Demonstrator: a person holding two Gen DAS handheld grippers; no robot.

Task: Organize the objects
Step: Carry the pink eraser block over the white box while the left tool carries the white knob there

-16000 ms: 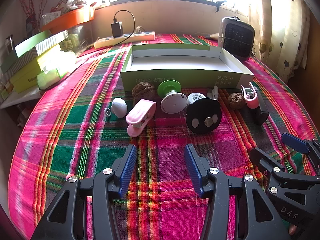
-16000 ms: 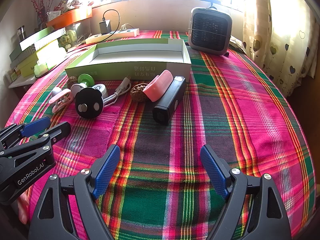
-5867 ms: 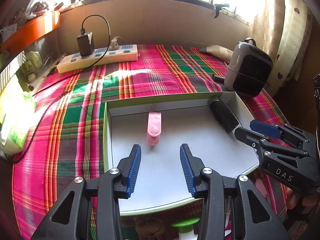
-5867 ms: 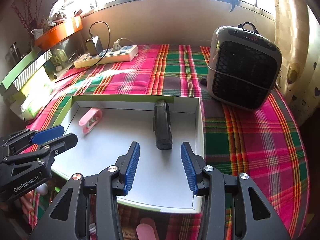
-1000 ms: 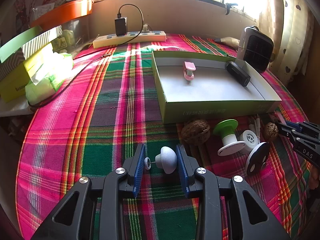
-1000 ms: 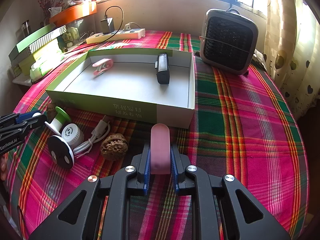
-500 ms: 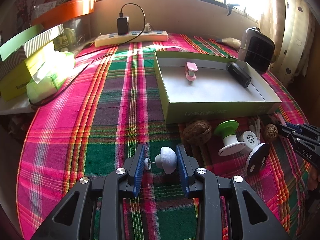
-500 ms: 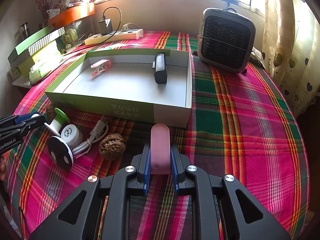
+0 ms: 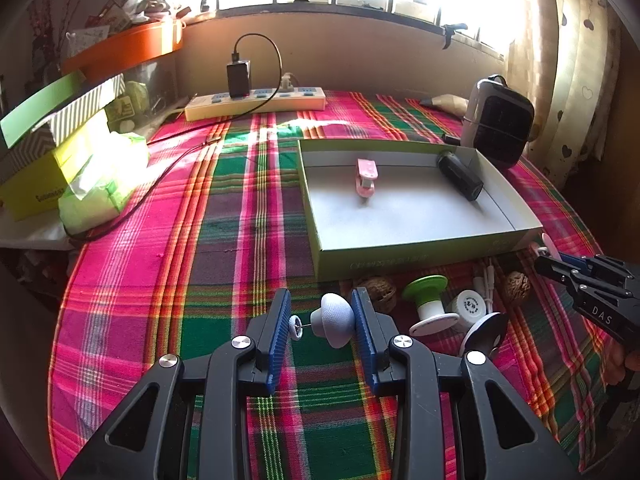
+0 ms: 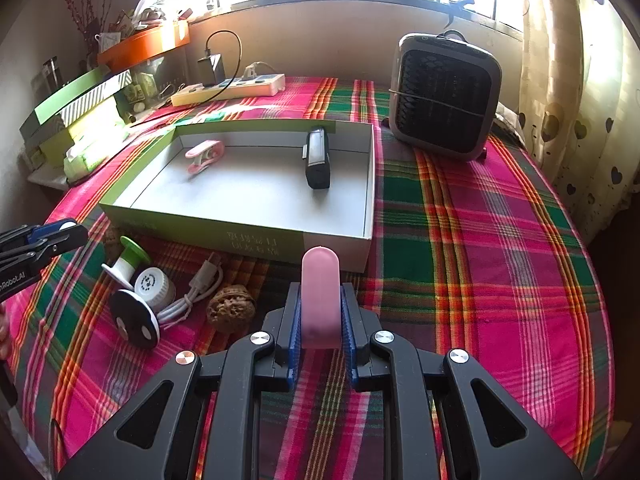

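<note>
My left gripper (image 9: 322,318) is shut on a small white mushroom-shaped object (image 9: 332,319) with a metal ring, held above the plaid cloth, left of the green box (image 9: 400,258). My right gripper (image 10: 320,312) is shut on a pink rounded case (image 10: 320,296), in front of the box's near wall (image 10: 224,236). Inside the box lie a pink clip (image 10: 203,155) and a black device (image 10: 318,158). In front of the box lie walnuts (image 10: 231,308), a green-topped spool (image 10: 129,262), a white round part (image 10: 154,282), a black disc (image 10: 134,325) and a white cable (image 10: 198,286).
A grey heater (image 10: 444,94) stands behind the box on the right. A power strip with charger (image 9: 256,102) lies at the back. Stacked boxes and packets (image 9: 68,148) sit at the left edge. The table is round, with its edges near on both sides.
Both grippers have risen and moved slightly toward the box with their objects still held. The loose items on the cloth have not moved.
</note>
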